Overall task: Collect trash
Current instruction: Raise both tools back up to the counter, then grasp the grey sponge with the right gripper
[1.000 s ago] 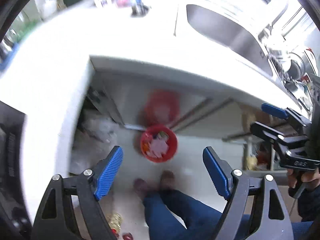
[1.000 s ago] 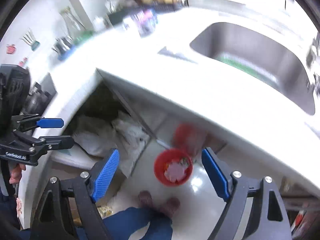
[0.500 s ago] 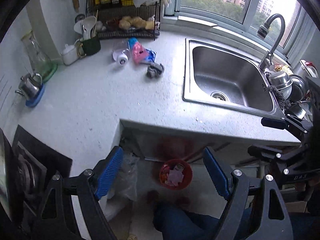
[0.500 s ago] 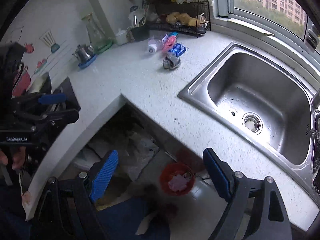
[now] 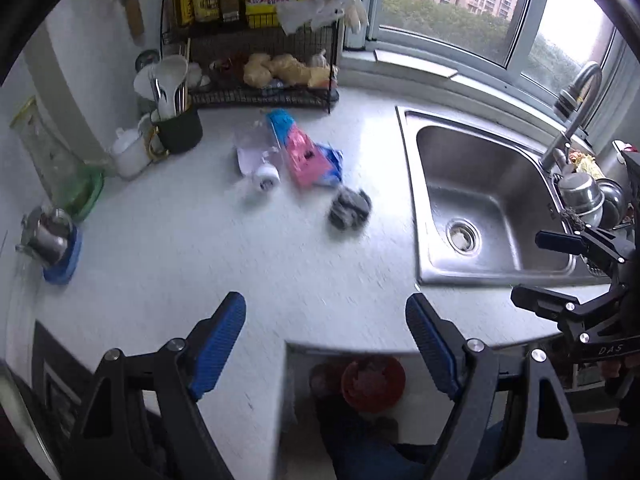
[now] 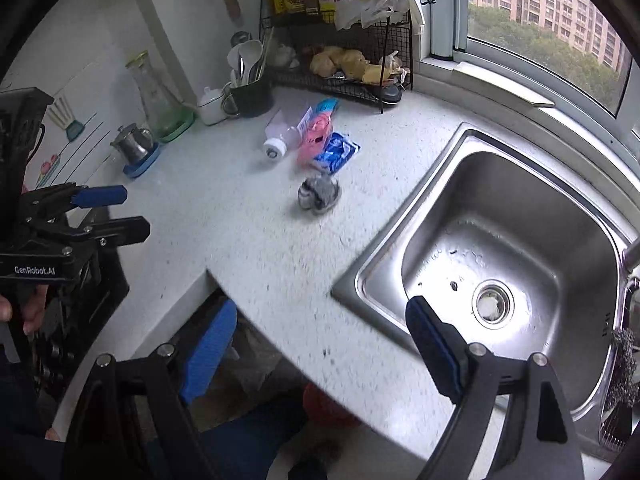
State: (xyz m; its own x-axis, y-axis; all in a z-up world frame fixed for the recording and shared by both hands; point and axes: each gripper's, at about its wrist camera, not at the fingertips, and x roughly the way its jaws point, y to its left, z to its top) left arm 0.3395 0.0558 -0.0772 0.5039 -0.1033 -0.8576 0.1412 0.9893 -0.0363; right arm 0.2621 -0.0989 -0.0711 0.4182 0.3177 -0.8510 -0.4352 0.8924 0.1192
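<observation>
The red bin point(image 5: 374, 384) under the counter is blurred in the left wrist view, its contents unreadable; in the right wrist view the counter edge point(image 6: 280, 344) hides all but a red sliver at six o'clock. The grey wad point(image 5: 349, 209) is smeared, so its material cannot be told. At three o'clock the faucet point(image 6: 632, 254) is cut off by the frame edge.
</observation>
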